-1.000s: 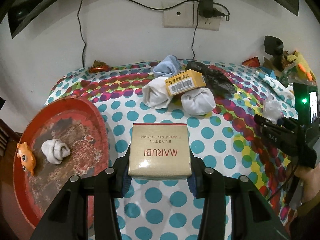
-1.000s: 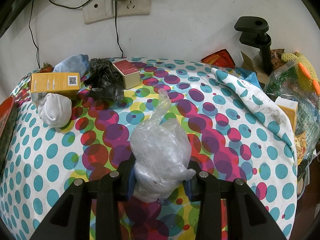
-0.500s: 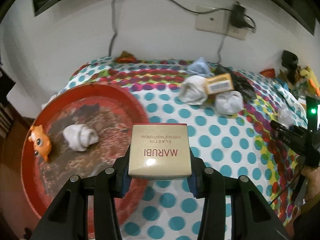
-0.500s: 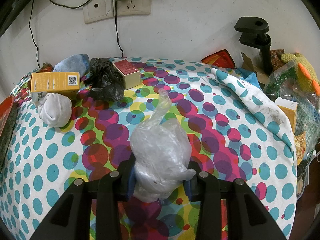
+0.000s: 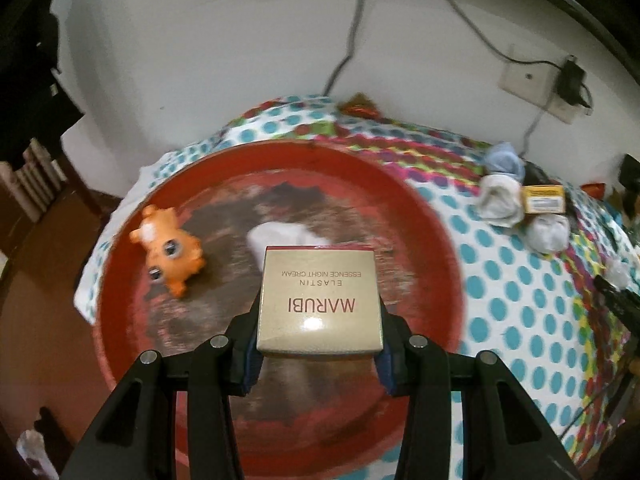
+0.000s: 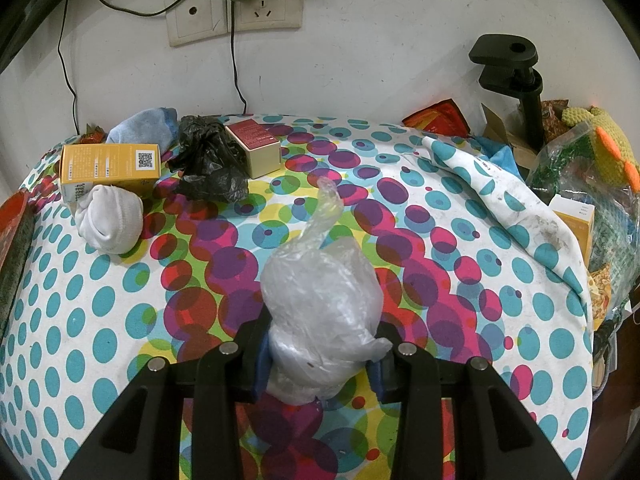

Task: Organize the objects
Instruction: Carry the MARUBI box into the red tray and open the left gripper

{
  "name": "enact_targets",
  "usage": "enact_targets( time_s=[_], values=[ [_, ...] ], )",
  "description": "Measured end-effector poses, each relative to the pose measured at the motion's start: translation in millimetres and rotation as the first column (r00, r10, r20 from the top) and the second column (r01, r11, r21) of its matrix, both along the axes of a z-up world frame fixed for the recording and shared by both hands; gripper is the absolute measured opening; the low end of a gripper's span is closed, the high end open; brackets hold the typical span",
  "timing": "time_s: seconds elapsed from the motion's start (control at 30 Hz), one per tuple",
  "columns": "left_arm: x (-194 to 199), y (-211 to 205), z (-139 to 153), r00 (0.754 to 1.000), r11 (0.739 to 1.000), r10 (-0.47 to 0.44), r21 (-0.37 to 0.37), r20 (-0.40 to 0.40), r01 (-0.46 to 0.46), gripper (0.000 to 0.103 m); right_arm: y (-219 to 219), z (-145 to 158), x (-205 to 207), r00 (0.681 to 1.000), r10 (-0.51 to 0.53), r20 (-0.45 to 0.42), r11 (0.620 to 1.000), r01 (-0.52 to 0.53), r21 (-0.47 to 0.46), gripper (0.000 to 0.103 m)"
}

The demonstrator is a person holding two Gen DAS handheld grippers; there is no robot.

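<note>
My left gripper [image 5: 318, 354] is shut on a gold MARUBI cream box [image 5: 319, 304] and holds it above the round red tray [image 5: 432, 248]. On the tray lie an orange toy animal [image 5: 172, 254] and a white rolled sock [image 5: 280, 236], partly hidden behind the box. My right gripper [image 6: 318, 364] is shut on a crumpled clear plastic bag [image 6: 322, 304] over the dotted tablecloth [image 6: 440, 240].
A yellow box [image 6: 110, 168], a white sock [image 6: 108, 222], a blue sock [image 6: 144, 128], a black plastic bag [image 6: 208, 164] and a small red-topped box [image 6: 256, 152] lie at the back left. A black clamp [image 6: 516, 80] and packaged clutter [image 6: 592, 184] stand at the right edge. Wall sockets with cables are behind.
My left gripper has swung left with the cream box, from over the tablecloth to over the red tray. My right gripper and its bag have not moved.
</note>
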State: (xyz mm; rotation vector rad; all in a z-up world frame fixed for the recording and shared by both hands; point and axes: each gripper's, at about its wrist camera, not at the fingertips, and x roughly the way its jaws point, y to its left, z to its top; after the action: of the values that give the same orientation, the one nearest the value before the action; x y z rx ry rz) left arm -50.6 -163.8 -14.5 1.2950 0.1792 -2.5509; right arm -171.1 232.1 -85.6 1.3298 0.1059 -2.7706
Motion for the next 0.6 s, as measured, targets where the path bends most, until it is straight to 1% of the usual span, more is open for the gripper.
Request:
enact_targets(
  time_s=[0.27, 0.6],
  values=[
    [13.6, -38.6, -7.7, 0.997, 0.997, 0.076, 0.013, -0.001, -0.076, 0.042, -0.2, 0.2, 0.3, 1.000, 0.000, 0.000, 1.000, 0.000, 0.001, 0.039],
    [26.8, -80.7, -27.8, 0.987, 0.987, 0.159, 0.023, 0.017, -0.159, 0.042, 0.6, 0.3, 0.4, 1.000, -0.001, 0.000, 1.000, 0.001, 0.002, 0.039]
  ],
)
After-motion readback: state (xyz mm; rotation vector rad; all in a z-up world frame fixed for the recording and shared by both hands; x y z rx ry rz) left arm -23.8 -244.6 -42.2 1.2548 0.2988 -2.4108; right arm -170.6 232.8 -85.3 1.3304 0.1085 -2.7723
